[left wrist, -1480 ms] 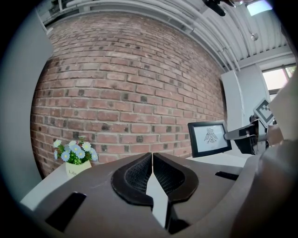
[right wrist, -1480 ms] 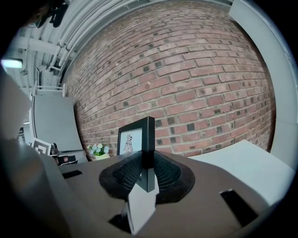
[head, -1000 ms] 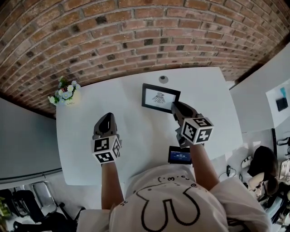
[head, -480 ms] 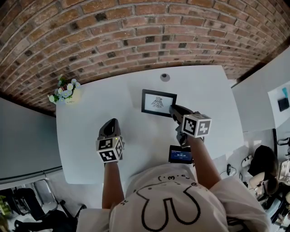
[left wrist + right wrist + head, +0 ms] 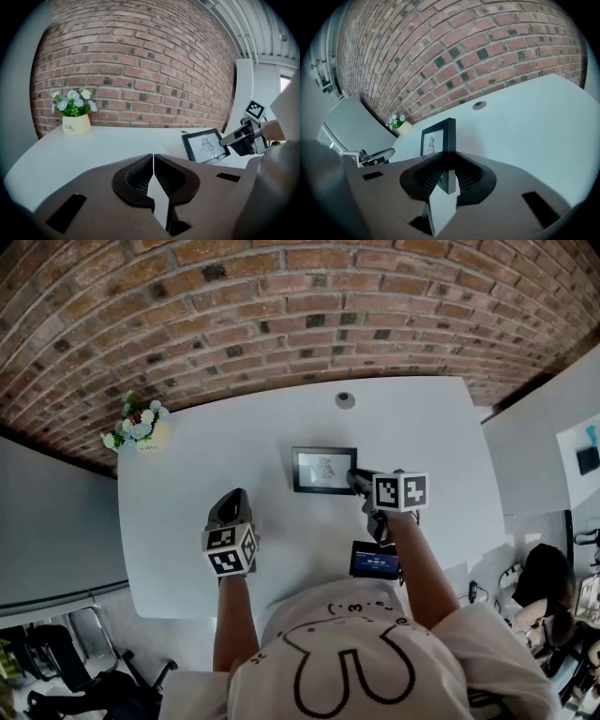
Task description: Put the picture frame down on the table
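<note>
picture frame point(image 5: 323, 470): mid-bench, held low over the white bench point(image 5: 234, 437), tilted with its face up toward the person; whether its lower edge touches yet i cannot tell.
flower pot point(image 5: 141, 430): far left corner by the brick wall point(image 5: 281, 306), well apart from the frame, so out of the way.
left tool point(image 5: 153, 164): jaws pressed together on nothing, over the near left; likely parked, since one grip is enough.
right tool point(image 5: 447, 176): clenched on the frame's right edge, which leaves the underside free for laying down.
small screen device point(image 5: 373, 561): near edge, beside the right wrist.
</note>
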Demonstrator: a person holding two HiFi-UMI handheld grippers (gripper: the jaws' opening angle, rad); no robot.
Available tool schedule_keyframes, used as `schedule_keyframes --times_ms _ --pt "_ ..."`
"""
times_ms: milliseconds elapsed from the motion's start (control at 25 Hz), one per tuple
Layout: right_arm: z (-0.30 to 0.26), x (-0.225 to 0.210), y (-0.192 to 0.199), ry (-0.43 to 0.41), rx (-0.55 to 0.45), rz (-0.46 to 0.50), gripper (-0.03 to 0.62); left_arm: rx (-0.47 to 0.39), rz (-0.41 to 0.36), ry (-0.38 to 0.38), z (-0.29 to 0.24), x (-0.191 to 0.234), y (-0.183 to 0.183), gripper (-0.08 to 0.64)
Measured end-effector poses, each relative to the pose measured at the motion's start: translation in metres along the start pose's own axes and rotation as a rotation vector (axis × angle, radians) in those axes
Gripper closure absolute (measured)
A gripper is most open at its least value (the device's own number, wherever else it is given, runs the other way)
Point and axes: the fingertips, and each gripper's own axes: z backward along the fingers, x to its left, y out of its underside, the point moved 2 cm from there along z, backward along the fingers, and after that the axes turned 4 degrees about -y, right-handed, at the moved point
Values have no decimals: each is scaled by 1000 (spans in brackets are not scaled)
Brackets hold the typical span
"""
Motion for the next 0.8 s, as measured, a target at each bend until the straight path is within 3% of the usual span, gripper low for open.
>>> schedule_keyframes --times_ms 440,800 --pt "-11 -12 14 18 71 -84 517 13 7 -4 0 1 5 541" --pt "-18 -27 21 129 93 -105 517 17 12 -2 -1 1 8 541"
